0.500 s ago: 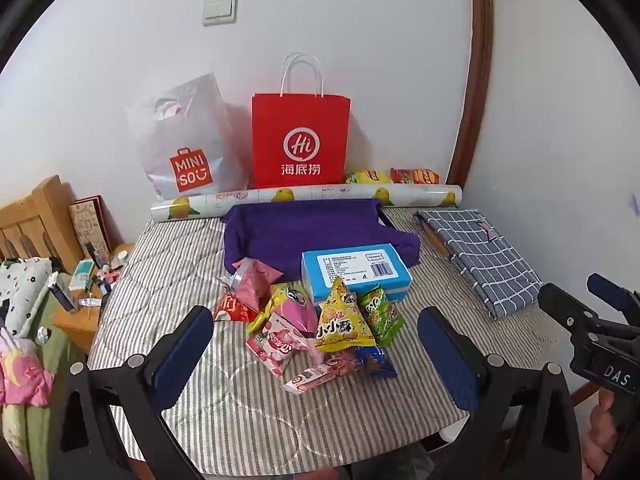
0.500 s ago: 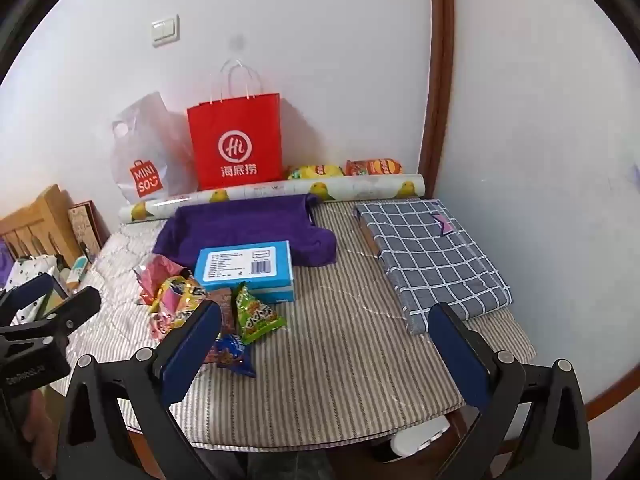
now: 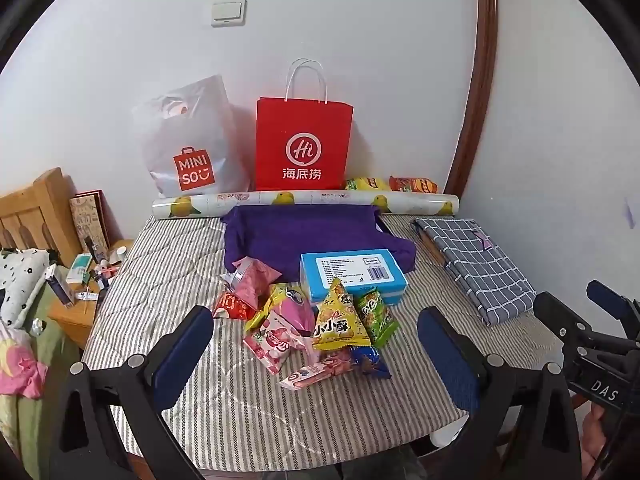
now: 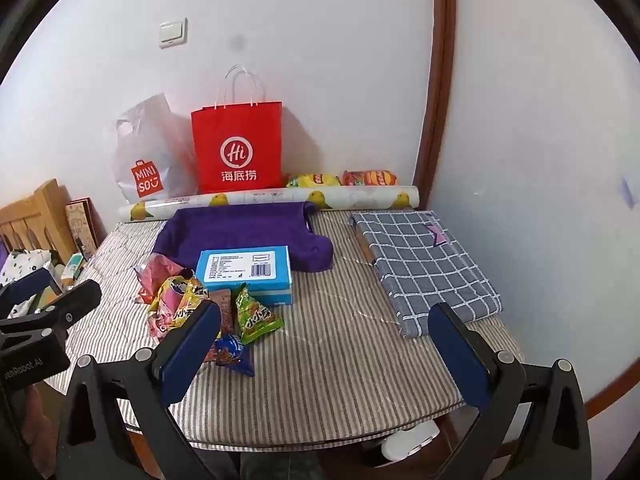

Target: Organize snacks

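Note:
A pile of snack packets lies mid-table on the striped cloth: a yellow triangular bag point(image 3: 338, 322), a green bag point(image 3: 376, 314), pink packets point(image 3: 276, 338), a red packet point(image 3: 232, 306) and a blue packet point(image 3: 370, 360). The pile also shows in the right wrist view point(image 4: 188, 304). A blue box point(image 3: 352, 276) sits just behind it. My left gripper point(image 3: 316, 352) is open, held above the table's front edge before the pile. My right gripper point(image 4: 324, 344) is open and empty, to the right of the pile over bare cloth.
A purple cloth point(image 3: 304, 236) lies behind the box. A red paper bag point(image 3: 304, 148), a white Miniso bag point(image 3: 192, 148) and a patterned roll point(image 3: 304, 202) stand at the wall. Folded grey checked fabric point(image 3: 476, 264) lies right. A cluttered nightstand point(image 3: 80, 292) stands left.

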`<state>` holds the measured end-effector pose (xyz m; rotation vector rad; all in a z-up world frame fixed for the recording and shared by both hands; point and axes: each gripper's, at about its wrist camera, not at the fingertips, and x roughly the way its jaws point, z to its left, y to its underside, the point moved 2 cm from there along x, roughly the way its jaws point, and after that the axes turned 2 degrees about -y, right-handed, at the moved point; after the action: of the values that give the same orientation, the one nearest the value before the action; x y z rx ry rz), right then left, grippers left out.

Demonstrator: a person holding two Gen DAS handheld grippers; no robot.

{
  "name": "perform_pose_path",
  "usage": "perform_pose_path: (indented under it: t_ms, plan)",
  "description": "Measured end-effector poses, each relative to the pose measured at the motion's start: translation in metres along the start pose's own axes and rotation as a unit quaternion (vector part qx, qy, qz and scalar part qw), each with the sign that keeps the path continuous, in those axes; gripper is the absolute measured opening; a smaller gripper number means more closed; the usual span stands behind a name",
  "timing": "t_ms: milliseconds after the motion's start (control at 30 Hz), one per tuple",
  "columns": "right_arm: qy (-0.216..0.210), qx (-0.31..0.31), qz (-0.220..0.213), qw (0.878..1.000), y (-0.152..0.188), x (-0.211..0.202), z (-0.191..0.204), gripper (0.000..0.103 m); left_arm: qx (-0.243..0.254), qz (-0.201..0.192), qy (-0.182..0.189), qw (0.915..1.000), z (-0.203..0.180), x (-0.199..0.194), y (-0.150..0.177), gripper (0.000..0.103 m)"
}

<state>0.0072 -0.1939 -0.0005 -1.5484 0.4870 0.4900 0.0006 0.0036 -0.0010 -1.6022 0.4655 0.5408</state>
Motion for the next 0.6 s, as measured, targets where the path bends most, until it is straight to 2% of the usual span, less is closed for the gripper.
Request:
perform_pose_path:
  t_ms: [400, 600]
  plan:
    - [-0.001, 0.008, -0.017, 1.0, 0.0045, -0.0062, -0.0015, 0.102, -0.005, -0.008, 0.014, 0.9999, 0.003, -0.005, 0.0039, 0.103]
    - [-0.003, 0.009, -0.011, 1.0, 0.0043, -0.0041, -0.0006, 0.102, -0.009, -0.006, 0.022, 0.9997, 0.0029, -0.0056, 0.0016, 0.103]
